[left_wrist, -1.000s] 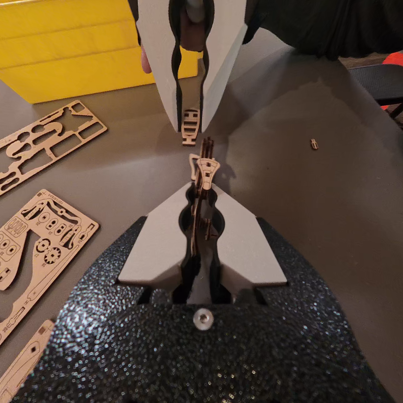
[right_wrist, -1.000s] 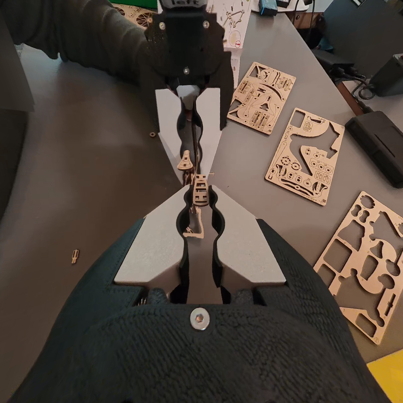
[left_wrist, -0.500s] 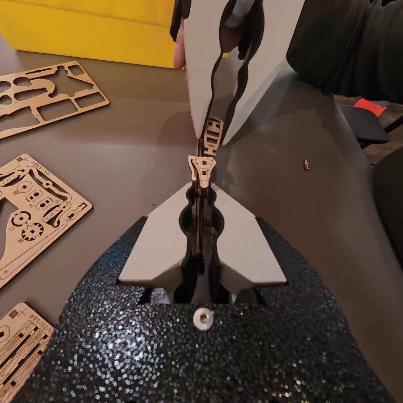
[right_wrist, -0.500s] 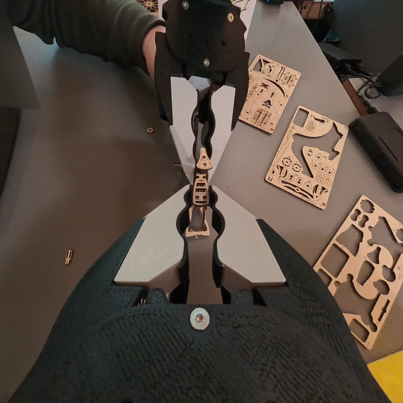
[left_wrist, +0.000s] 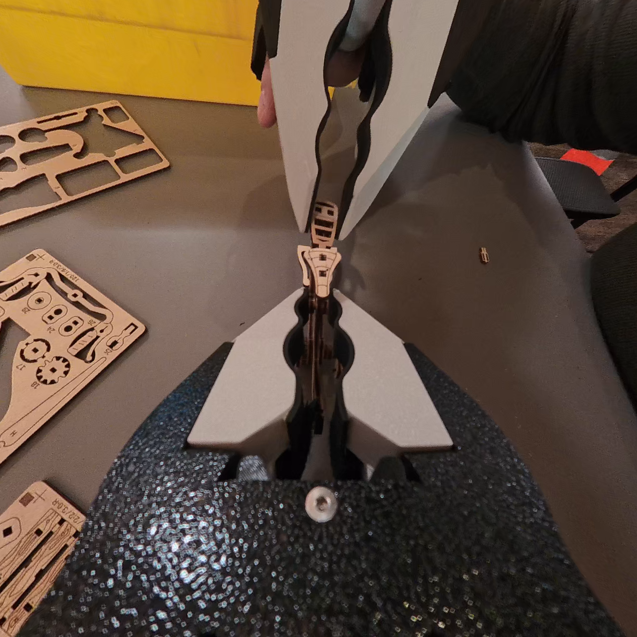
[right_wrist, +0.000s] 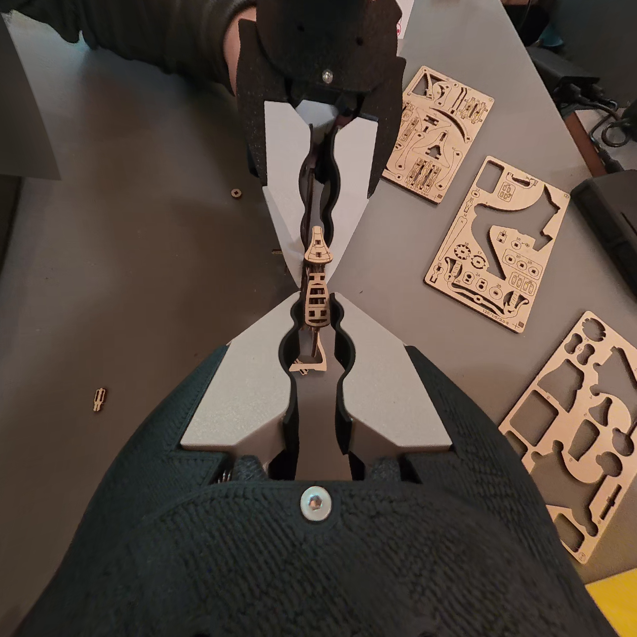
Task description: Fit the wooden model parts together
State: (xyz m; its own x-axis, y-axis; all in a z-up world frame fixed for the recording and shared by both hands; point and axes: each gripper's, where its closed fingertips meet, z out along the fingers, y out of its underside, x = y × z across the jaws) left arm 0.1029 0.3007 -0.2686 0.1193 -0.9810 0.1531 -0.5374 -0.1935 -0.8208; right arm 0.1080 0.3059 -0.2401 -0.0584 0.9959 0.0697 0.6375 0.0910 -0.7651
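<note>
Lying flat at the far left of the left wrist view, three cut-out wooden sheets [left_wrist: 65, 344] rest on the grey table [left_wrist: 206, 206] in front of a yellow box [left_wrist: 120, 44]. At centre, the left hand-held gripper [left_wrist: 319, 294] pinches a wooden model assembly [left_wrist: 320, 272] whose long axis runs along its fingers, the shield-shaped end pointing forward. Meeting it tip to tip, the right hand-held gripper [left_wrist: 322, 234] pinches a slotted ladder-like piece [left_wrist: 324, 224], its long axis in line with the assembly and its end touching the shield-shaped end. Both parts are held above the table. To the right, well apart, a tiny wooden peg [left_wrist: 484, 255] lies on the table.
</note>
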